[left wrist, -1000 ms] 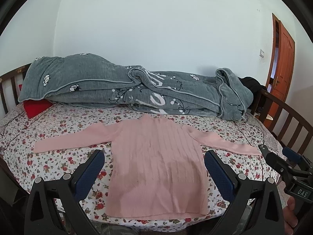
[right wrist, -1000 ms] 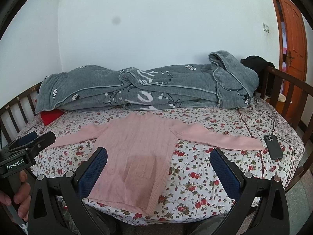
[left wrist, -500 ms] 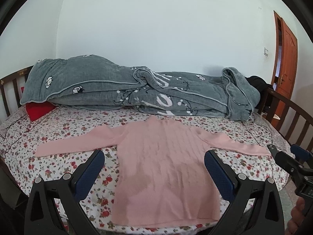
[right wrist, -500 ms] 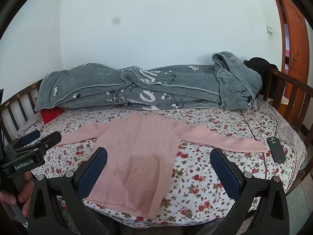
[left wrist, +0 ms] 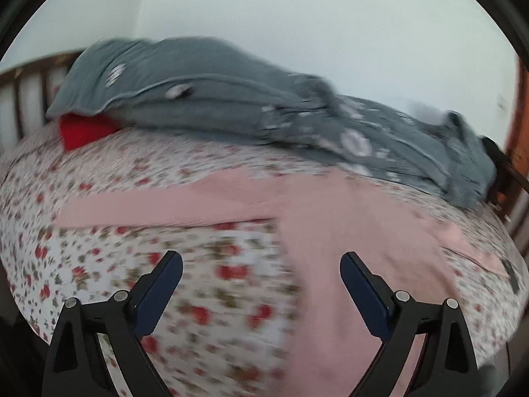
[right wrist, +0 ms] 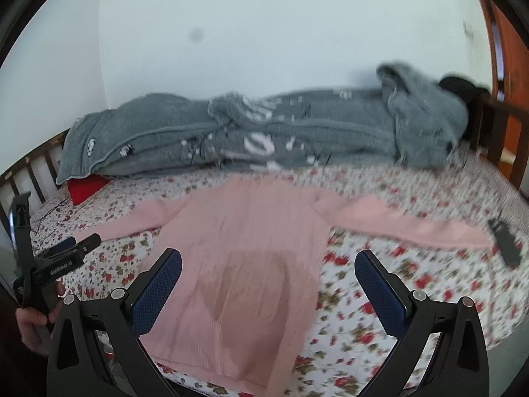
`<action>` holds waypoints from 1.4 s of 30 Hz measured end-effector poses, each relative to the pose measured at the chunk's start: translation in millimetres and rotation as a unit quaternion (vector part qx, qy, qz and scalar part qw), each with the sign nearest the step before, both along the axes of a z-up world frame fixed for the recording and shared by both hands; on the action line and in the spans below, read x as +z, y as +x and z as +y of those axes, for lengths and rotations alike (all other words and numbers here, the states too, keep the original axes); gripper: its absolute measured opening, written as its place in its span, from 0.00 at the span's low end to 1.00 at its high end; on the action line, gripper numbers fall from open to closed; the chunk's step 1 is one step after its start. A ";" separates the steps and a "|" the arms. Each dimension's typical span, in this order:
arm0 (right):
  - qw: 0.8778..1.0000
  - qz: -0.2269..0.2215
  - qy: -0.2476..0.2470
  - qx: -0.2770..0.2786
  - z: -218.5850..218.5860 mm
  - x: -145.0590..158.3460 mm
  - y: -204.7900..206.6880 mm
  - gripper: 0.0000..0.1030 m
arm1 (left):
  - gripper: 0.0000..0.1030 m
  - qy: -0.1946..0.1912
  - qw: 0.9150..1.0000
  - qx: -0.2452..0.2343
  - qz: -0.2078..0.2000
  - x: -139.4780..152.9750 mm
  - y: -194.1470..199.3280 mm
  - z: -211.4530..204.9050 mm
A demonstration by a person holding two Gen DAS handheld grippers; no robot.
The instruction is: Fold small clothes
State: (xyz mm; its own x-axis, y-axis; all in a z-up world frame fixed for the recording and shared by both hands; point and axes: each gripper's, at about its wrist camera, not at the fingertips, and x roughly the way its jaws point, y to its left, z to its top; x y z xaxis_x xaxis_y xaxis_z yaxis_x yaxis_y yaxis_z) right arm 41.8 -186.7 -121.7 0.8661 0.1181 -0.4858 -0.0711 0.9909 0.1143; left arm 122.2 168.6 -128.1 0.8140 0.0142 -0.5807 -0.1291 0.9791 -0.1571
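Note:
A small pink knitted sweater (right wrist: 244, 251) lies flat on the flowered bed sheet (right wrist: 380, 304), sleeves spread to both sides. In the left wrist view the sweater (left wrist: 347, 231) is blurred, with its left sleeve (left wrist: 148, 205) stretching left. My left gripper (left wrist: 261, 274) is open and empty above the sheet, below the left sleeve. It also shows at the left edge of the right wrist view (right wrist: 71, 248). My right gripper (right wrist: 267, 271) is open and empty over the lower body of the sweater.
A rolled grey blanket (right wrist: 264, 135) lies along the back of the bed, over a red pillow (right wrist: 87, 188). A dark phone (right wrist: 504, 246) lies by the right sleeve end. Wooden bed rails (right wrist: 496, 125) run along both sides; an orange door (right wrist: 509, 49) is at right.
Both grippers have moved forward over the bed. The left one swung to the left, toward the left sleeve. Both views are now blurred. The sweater has not moved.

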 end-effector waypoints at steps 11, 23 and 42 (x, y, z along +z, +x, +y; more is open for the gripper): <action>0.999 0.031 -0.022 0.025 19.7 -56.6 73.3 0.98 | 0.86 -0.102 0.987 0.124 0.027 -69.0 31.8 180.3; 0.996 0.054 0.005 0.064 33.4 -76.1 125.8 0.98 | 0.65 -0.302 0.933 0.195 -0.011 -102.3 52.3 285.5; 0.998 0.016 0.053 0.000 -90.4 -76.8 152.1 0.98 | 0.06 -0.106 0.982 0.153 -0.022 47.3 128.6 118.9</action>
State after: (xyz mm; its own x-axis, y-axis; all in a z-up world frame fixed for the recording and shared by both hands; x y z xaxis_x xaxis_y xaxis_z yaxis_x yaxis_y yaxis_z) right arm 194.0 -277.1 -198.4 0.8499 0.1710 -0.4984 -0.0659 0.9729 0.2215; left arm 250.8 287.5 -80.8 0.8144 0.1451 -0.5618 -0.4014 0.8401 -0.3649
